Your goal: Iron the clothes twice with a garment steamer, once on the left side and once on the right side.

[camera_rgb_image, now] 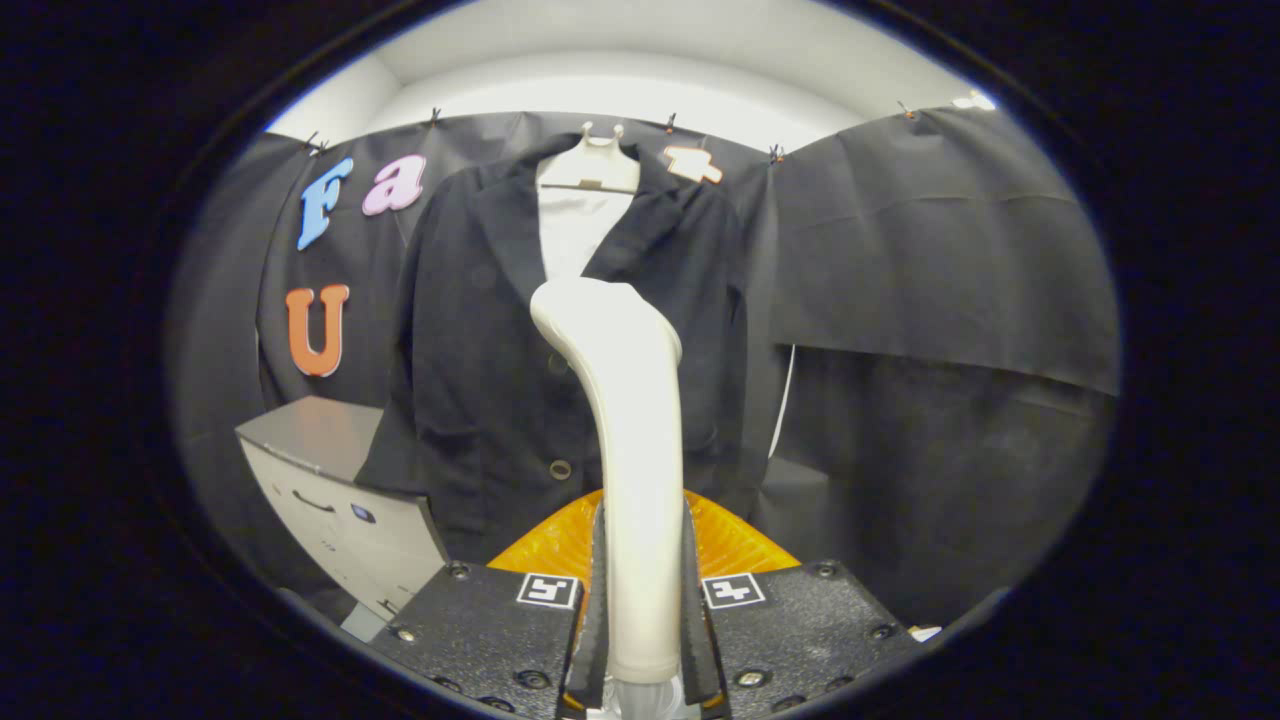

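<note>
— Black cloth is hanging all round the booth, and the jacket (480, 330) is hanging from a hanger (592, 165) against it.

— Where is the steamer (630, 440)?

— Standing upright between the fingers (598, 600); the gripper (640, 610) is clamping both sides of its handle, its head just in front of the jacket's middle.

— So no pass is looking started?

— Seemingly not. Next it is needing to swing onto one side panel.

— Anything crowding it?

— A grey cabinet (335, 500) is sitting by the jacket's lower left, and a white cord (782, 400) is hanging right.

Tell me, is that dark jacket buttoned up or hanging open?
Buttoned, it seems: the dark jacket on the white hanger has its front panels meeting below the lapels. The gripper is shut on the white steamer handle.
</note>
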Action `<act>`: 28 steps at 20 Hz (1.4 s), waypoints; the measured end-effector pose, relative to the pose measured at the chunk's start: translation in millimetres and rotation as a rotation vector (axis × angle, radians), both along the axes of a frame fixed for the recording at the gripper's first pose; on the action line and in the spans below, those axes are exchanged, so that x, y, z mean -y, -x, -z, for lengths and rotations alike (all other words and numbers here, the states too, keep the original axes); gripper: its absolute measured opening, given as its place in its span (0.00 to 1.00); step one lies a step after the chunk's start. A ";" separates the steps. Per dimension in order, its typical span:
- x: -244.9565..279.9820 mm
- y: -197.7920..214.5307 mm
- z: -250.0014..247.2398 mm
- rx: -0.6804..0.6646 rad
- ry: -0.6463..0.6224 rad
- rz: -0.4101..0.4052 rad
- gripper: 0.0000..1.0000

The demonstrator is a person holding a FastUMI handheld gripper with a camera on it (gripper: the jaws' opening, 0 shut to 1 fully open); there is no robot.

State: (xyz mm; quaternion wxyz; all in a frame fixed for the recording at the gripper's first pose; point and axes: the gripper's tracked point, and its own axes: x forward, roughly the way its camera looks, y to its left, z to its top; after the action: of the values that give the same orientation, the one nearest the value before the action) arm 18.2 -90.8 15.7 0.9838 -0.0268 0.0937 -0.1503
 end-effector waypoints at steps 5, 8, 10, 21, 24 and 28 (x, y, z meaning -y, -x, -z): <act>30.0 -35.9 -64.1 0.132 0.023 -0.025 0.32; 45.1 -66.0 -96.0 0.198 0.043 -0.037 0.32; 52.6 -83.6 -111.4 0.234 0.058 -0.041 0.32; 75.0 -141.4 -124.5 0.286 0.102 -0.015 0.32; 75.3 -134.4 -117.3 0.285 0.104 -0.021 0.32; 73.8 -125.4 -92.9 0.258 0.092 -0.015 0.32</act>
State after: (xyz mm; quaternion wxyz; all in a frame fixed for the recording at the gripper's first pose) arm 143.5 -164.6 108.6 0.9865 -0.0531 -0.0406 -0.1492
